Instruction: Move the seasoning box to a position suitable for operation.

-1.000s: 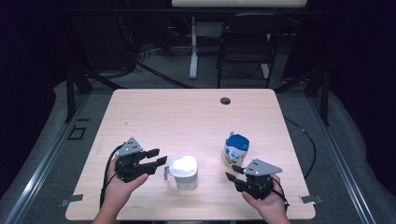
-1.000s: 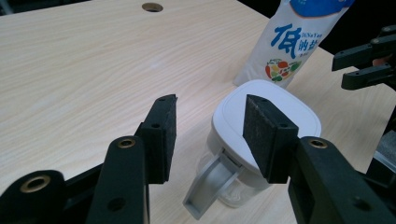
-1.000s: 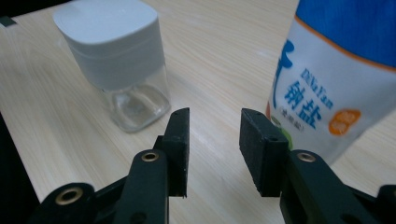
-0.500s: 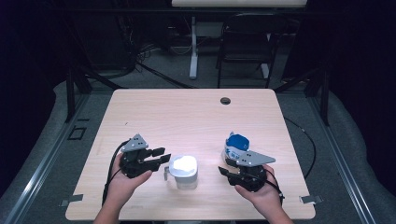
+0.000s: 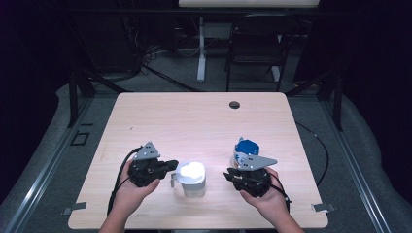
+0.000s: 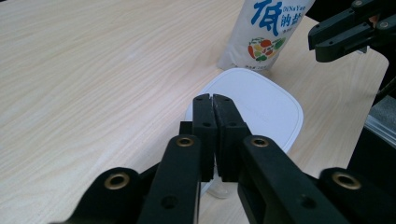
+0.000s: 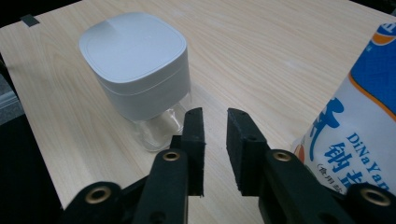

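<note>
Two things stand on the pale wooden surface, near its front edge: a clear jug with a square white lid and, well apart to its right, a white salt bag with a blue top that stands upright. The left tongs lie level, held in the left hand, with their tips just beside the jug's lid. In the left gripper view their jaws are pressed flat together after closing just now, with nothing between them, and the lid lies just past the tips. The right tongs, held in the right hand, sit in front of the salt bag and point left toward the jug. In the right gripper view their jaws stand a narrow gap apart, having just been closing, with only bare wood between them; the bag rises close at the right, untouched.
</note>
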`<state>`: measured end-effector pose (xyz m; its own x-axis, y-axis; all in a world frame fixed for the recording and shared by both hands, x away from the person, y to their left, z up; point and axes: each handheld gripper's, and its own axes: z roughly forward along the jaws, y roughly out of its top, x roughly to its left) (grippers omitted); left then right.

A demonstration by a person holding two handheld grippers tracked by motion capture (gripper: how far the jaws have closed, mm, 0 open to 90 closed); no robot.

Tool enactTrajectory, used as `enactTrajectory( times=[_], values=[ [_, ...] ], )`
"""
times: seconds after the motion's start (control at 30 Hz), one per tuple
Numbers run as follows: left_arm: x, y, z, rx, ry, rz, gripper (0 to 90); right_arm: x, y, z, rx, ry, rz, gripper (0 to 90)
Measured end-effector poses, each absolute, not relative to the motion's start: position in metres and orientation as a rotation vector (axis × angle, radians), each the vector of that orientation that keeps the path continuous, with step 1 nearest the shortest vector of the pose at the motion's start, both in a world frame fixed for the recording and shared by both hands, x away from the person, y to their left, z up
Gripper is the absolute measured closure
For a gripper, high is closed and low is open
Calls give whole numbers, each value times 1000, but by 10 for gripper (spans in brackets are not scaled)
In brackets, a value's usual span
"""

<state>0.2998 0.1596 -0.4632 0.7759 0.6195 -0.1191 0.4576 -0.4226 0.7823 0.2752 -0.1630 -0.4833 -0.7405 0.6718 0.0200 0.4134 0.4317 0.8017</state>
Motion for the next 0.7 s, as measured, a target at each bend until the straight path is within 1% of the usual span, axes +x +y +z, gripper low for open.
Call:
enactTrajectory(
  times=[0.03,0.13,0.17,0.2,0.23,0.33,0.7],
  values=[
    [299,158,-465,2099,795,227,900,275,-162,-483,931,2393,1205,807],
    [299,156,-466,2104,793,233,900,275,-161,-484,929,2393,1201,827],
    [299,156,-466,2115,790,225,900,275,-160,-484,927,2393,1192,851],
    [299,155,-466,2117,790,228,900,275,-160,-484,927,2393,1192,851],
    [299,153,-468,2120,788,239,900,275,-159,-484,926,2390,1183,882],
    [299,152,-469,2125,788,234,900,275,-158,-484,924,2382,1184,900],
    [299,150,-474,2153,790,233,900,276,-156,-483,916,2387,1192,900]
  ],
)
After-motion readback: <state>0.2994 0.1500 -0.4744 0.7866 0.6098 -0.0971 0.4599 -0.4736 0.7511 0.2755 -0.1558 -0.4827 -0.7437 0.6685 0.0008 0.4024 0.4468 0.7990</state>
